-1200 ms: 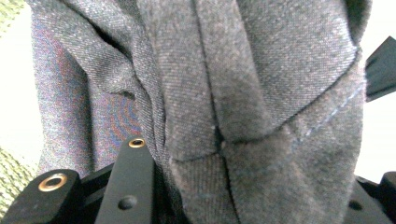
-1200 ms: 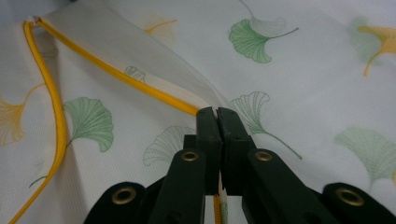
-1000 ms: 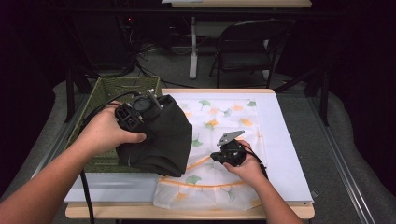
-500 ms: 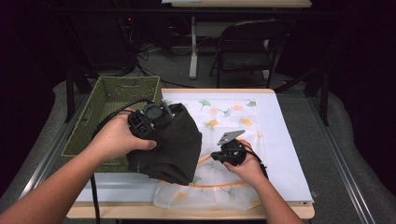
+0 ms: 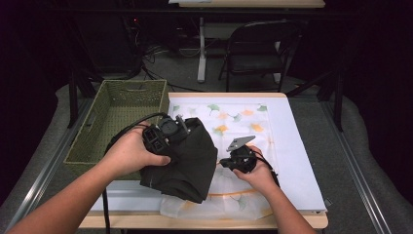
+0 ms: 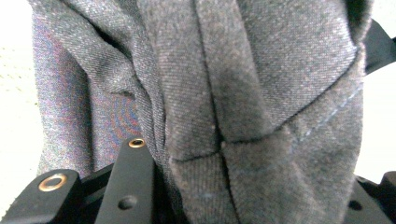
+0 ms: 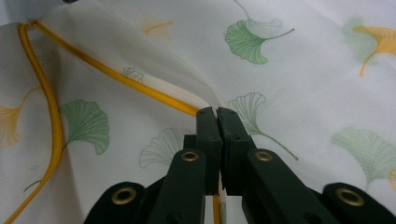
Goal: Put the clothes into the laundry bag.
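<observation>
A dark grey garment hangs bunched from my left gripper, which is shut on it above the table's left half. In the left gripper view its folds drape over the jaws, and my left gripper shows little beyond one black finger. A white cloth printed with green and orange leaves lies spread on the table. My right gripper rests low on it. In the right gripper view, my right gripper is shut on a raised fold of the cloth along its orange trim.
A green woven basket stands at the table's left edge, just left of the hanging garment. White paper covers the table under the cloth. A black chair stands on the floor beyond the far edge.
My left gripper has carried the dark garment to the right, from over the basket to above the cloth's left part. The right gripper has stayed where it was.
</observation>
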